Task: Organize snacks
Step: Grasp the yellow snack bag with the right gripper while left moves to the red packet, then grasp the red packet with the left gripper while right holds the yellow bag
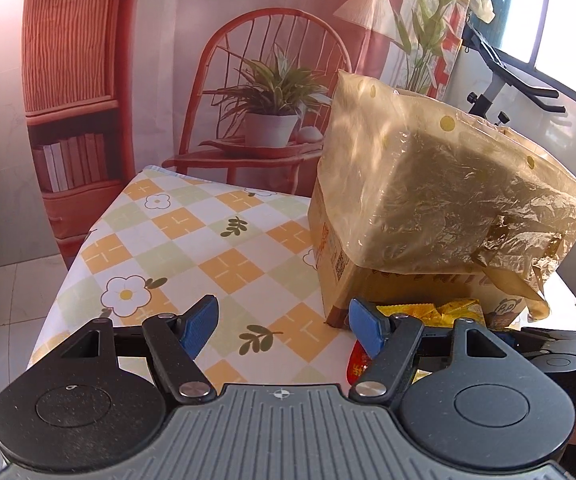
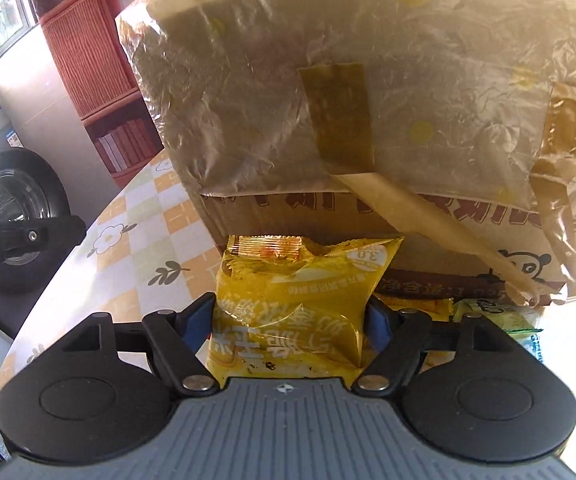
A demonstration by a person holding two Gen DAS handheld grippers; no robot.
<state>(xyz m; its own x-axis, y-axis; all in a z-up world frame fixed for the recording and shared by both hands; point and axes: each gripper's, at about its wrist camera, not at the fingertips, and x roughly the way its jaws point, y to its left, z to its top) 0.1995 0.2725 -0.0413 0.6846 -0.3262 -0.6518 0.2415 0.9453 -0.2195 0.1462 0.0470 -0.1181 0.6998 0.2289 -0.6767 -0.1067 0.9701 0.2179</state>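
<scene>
A cardboard box [image 1: 337, 268] lined with a translucent yellowish plastic bag [image 1: 439, 192] stands on the checked tablecloth [image 1: 176, 240]. My left gripper [image 1: 284, 326] is open above the cloth, just left of the box's near corner, with nothing between its blue pads. In the right wrist view my right gripper [image 2: 289, 320] is shut on a yellow snack packet [image 2: 299, 300], held low in front of the box [image 2: 319, 216] and its bag [image 2: 327, 80]. More packets lie by the box base: a yellow one [image 1: 431, 314], a red one [image 1: 357, 364] and a green one [image 2: 499, 312].
The table's left edge drops to a tiled floor [image 1: 4, 320]. A printed backdrop [image 1: 248, 80] with a chair and plant hangs behind the table. An exercise machine [image 1: 503, 80] stands at the right. A dark round appliance [image 2: 16, 216] sits to the left of the table.
</scene>
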